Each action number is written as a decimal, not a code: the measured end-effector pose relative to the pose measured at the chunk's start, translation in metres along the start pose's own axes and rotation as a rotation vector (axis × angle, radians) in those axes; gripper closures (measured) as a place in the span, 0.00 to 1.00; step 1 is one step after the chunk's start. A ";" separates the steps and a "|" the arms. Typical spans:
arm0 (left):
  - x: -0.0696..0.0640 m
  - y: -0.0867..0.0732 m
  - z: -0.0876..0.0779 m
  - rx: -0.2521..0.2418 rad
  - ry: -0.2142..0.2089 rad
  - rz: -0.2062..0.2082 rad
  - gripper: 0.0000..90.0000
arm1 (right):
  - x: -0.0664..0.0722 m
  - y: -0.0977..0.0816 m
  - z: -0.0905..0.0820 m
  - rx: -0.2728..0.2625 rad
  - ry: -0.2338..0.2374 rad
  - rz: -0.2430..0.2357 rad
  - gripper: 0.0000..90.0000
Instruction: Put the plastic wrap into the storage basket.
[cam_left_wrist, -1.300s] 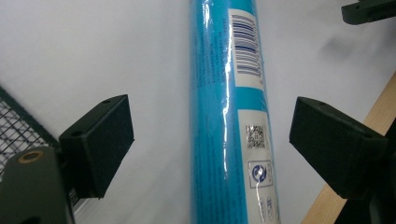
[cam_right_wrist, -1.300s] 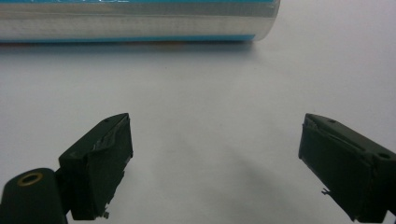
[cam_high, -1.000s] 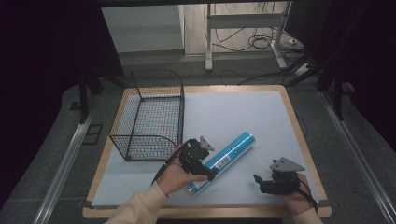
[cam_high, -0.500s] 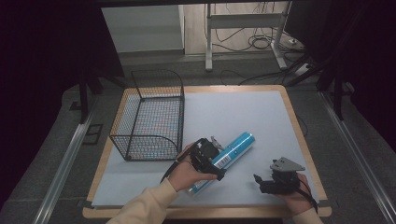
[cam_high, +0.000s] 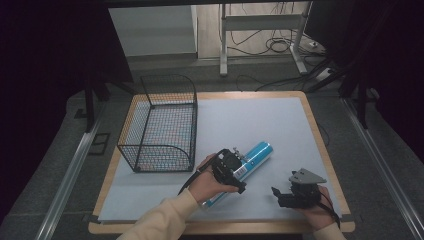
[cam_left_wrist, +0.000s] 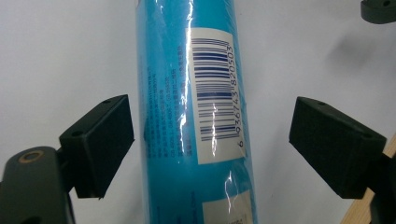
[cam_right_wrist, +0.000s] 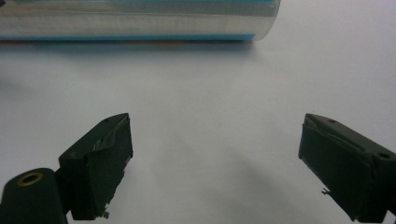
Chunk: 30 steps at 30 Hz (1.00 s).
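A blue cylindrical tube (cam_high: 256, 155) with a barcode label lies diagonally on the pale mat, near the front middle. My left gripper (cam_high: 235, 175) hovers over its lower half. In the left gripper view the tube (cam_left_wrist: 187, 116) runs between the two open jaws, with a gap on each side; the gripper (cam_left_wrist: 210, 135) touches nothing. My right gripper (cam_high: 277, 196) rests at the front right, jaws pointing left toward the tube. In the right gripper view it (cam_right_wrist: 215, 154) is open over bare mat, with the tube's shiny side (cam_right_wrist: 135, 21) across the top.
A black wire basket (cam_high: 160, 122) stands at the left of the mat, open at the top. The table's wooden rim (cam_high: 320, 145) frames the mat. A dark jaw of the other gripper (cam_left_wrist: 379, 9) shows at the top right of the left gripper view.
My left gripper has moved from beside the tube's left side to over it, so its open jaws now straddle the tube. The right gripper has stayed put.
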<state>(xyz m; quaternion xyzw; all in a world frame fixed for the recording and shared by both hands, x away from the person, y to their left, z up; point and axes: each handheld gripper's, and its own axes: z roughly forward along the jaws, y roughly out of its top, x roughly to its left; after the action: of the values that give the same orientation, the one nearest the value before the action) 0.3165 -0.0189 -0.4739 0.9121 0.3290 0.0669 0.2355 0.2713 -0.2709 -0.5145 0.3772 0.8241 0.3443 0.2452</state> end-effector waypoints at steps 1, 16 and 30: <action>0.000 0.001 0.001 0.005 -0.002 0.000 0.15 | 0.000 0.000 0.000 0.000 0.000 0.000 0.11; 0.003 0.017 0.023 0.056 -0.005 -0.026 0.16 | 0.000 0.000 0.000 0.003 0.002 -0.002 0.11; 0.010 0.025 0.038 0.129 0.000 -0.042 0.29 | -0.001 0.000 0.000 0.002 0.002 0.000 0.11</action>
<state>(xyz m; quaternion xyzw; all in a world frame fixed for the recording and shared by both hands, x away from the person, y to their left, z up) 0.3490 -0.0446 -0.4960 0.9183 0.3515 0.0408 0.1776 0.2718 -0.2715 -0.5145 0.3769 0.8247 0.3440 0.2441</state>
